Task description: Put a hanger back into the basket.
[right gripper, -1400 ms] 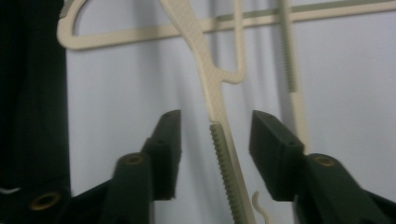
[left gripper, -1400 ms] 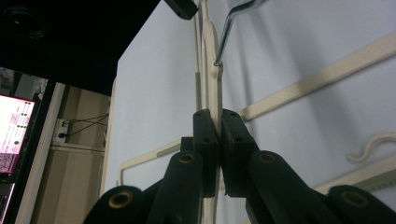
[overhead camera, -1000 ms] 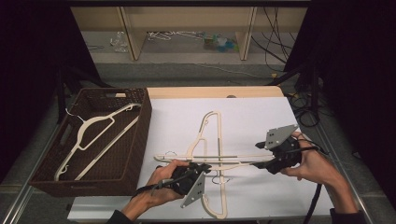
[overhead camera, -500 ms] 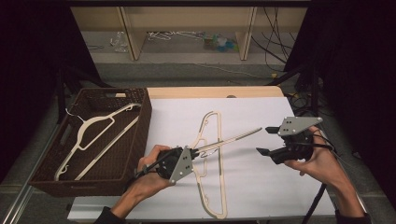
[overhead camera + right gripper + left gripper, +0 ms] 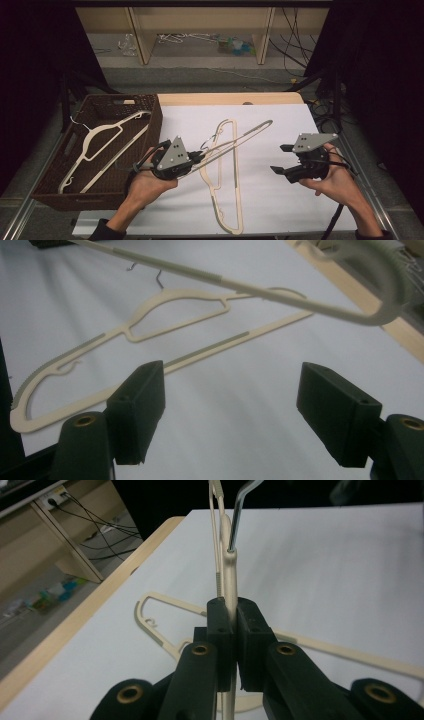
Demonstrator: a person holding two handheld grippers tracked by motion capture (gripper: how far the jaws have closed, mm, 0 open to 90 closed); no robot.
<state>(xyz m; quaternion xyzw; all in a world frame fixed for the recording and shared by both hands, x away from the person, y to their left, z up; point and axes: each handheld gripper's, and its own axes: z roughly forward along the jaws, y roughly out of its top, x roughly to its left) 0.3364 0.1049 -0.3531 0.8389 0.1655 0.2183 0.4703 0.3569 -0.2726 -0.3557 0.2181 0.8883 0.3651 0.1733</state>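
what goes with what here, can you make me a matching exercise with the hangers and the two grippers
Column 1
1. left gripper
2. right gripper
3. cream plastic hanger lying flat on the white table
4. cream plastic hanger in the dark woven basket

Column 2
a. open, holding nothing
b. lies inside a container at the table's left
c. shut on a raised cream plastic hanger
d. lies under the raised hanger

Pairs: 1-c, 2-a, 3-d, 4-b

A white sheet [image 5: 280, 135] is covering a pale wooden table [image 5: 230, 98]. Beyond it, a grey floor [image 5: 200, 75] is running under a light wooden shelf unit [image 5: 137, 30], cables [image 5: 295, 30] are trailing at right, and darkness is closing both sides.
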